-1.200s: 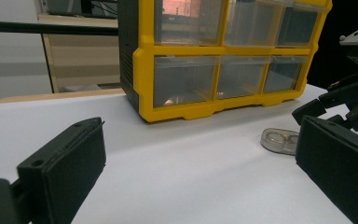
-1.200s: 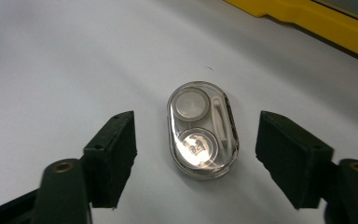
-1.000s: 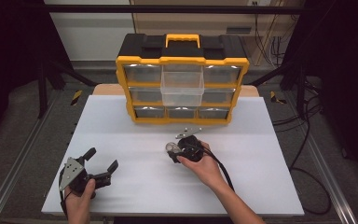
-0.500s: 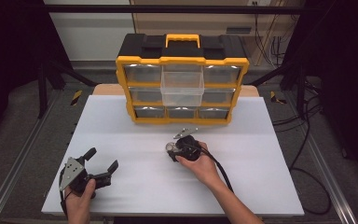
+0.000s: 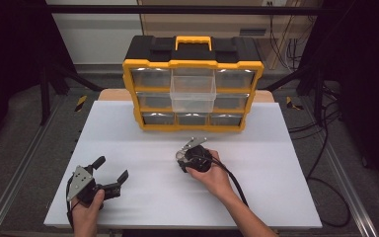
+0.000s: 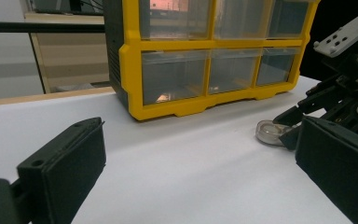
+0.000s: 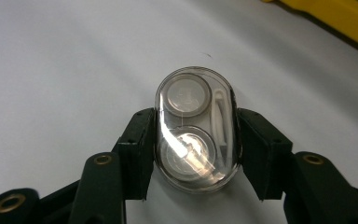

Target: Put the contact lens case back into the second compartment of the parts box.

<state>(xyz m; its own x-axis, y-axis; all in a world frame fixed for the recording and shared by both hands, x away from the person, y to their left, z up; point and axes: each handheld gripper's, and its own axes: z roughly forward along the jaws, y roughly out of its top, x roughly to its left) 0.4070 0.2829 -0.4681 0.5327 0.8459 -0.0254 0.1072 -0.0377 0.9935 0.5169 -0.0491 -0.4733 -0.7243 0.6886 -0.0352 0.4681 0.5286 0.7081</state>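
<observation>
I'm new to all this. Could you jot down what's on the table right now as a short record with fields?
Held item: clear oval case with two round lids inside, lying on the table
Right hand-held gripper: shut on the clear oval case, jaws pressing its two long sides
Left hand-held gripper: open, nothing between its jaws
Storage: yellow and black drawer organizer at the far side of the white table
Drawer: one clear middle drawer pulled out

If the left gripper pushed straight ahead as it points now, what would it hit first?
Probably the yellow organizer: its bottom drawers lie dead ahead of the open left gripper across bare table. The clear case sits off to one side.
</observation>
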